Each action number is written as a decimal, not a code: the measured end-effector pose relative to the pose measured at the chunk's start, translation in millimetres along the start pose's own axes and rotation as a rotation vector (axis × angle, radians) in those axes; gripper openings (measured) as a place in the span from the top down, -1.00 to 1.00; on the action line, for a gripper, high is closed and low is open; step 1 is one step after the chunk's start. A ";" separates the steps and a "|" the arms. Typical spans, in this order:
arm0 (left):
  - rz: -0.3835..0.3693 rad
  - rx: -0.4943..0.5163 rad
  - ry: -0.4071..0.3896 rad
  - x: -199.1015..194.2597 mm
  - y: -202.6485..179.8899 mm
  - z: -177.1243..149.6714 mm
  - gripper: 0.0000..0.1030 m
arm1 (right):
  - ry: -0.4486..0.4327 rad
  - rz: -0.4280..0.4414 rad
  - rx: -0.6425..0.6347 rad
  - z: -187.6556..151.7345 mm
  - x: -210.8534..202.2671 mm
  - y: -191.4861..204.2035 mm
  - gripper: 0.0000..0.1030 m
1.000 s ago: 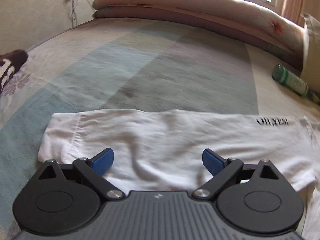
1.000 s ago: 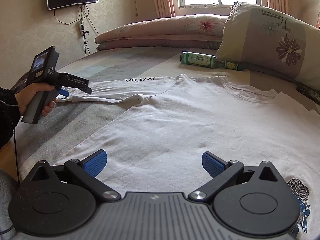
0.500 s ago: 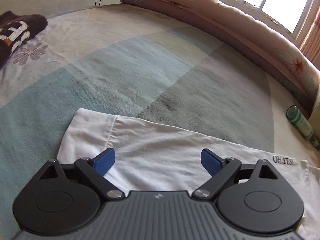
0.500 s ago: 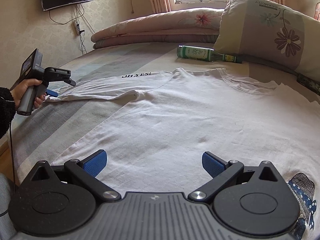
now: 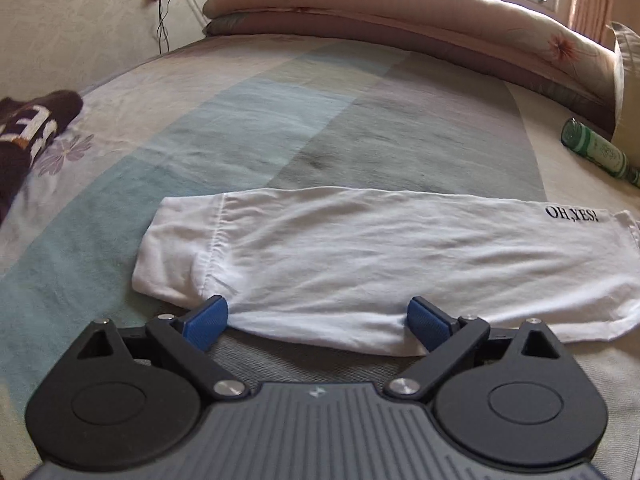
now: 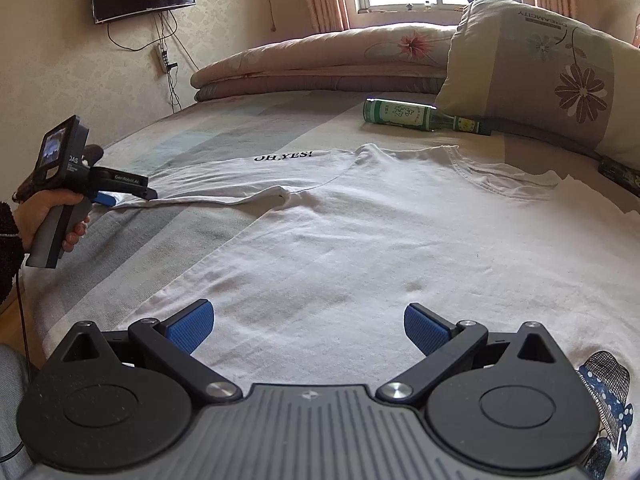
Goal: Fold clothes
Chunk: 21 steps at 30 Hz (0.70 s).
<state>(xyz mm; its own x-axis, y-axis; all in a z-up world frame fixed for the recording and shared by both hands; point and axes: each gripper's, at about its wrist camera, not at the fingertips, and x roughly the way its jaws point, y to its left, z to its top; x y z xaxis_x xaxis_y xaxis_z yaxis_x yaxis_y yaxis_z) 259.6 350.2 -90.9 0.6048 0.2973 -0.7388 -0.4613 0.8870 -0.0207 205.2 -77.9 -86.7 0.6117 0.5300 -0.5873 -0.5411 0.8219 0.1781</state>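
Nearby, a green bottle (image 6: 404, 115) lies beside the white shirt (image 6: 380, 236)

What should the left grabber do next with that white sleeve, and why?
Probably close. The left gripper is open, its blue fingertip pads at the near edge of the white long sleeve, which lies flat on the striped bedsheet. Pinching that edge would likely let it fold the sleeve over the white cotton shirt.
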 end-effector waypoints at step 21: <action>-0.124 -0.102 0.049 -12.7 -33.0 22.2 -0.84 | 0.006 -0.006 0.006 0.8 -2.1 -0.5 -1.00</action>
<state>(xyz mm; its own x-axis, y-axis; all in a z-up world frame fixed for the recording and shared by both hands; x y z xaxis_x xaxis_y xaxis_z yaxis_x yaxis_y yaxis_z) 281.5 324.9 -65.9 0.6301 0.1680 -0.7582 -0.4503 0.8744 -0.1805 204.6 -79.2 -85.0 0.6115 0.5237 -0.5932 -0.5337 0.8264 0.1794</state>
